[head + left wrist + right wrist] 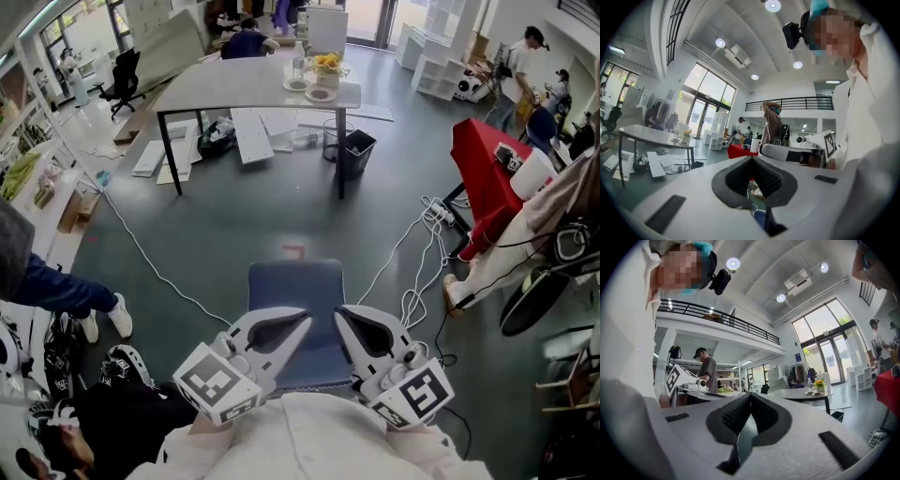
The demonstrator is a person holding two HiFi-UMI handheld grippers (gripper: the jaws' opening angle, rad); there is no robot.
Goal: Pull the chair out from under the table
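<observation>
Grey table [225, 89] stands far across the floor. The blue chair [295, 281] sits well clear of it, directly below both grippers. Left gripper [298, 321] and right gripper [343, 317], jaws pressed together and empty, hover level over its near edge, equally close.

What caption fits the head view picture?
Left gripper and right gripper, both shut, over a blue chair standing clear of the grey table.

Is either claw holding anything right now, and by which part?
Nothing is held. The left claw and the right claw are both shut and empty, poised over the seat of the blue chair.
</observation>
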